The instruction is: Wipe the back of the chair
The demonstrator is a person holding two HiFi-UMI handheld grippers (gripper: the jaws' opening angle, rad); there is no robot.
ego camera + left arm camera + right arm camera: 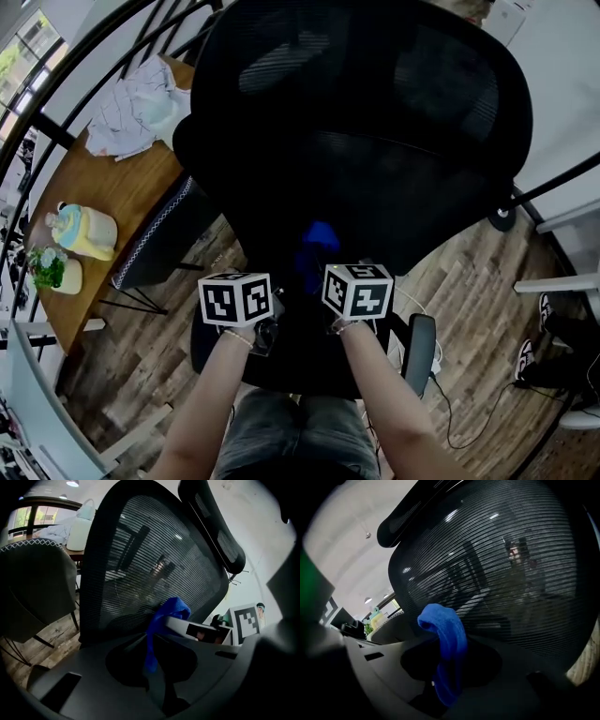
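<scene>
Left gripper (153, 668) and right gripper (444, 688): jaws closed on the blue cloth (446, 637) (bunched just before the chair back (511, 569))

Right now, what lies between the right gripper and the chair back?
A blue cloth, clamped in the right gripper's jaws, as the right gripper view shows.

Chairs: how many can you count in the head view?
2: the black mesh chair straight ahead, and a dark padded chair beside the wooden table on the left. Others may be hidden.
</scene>
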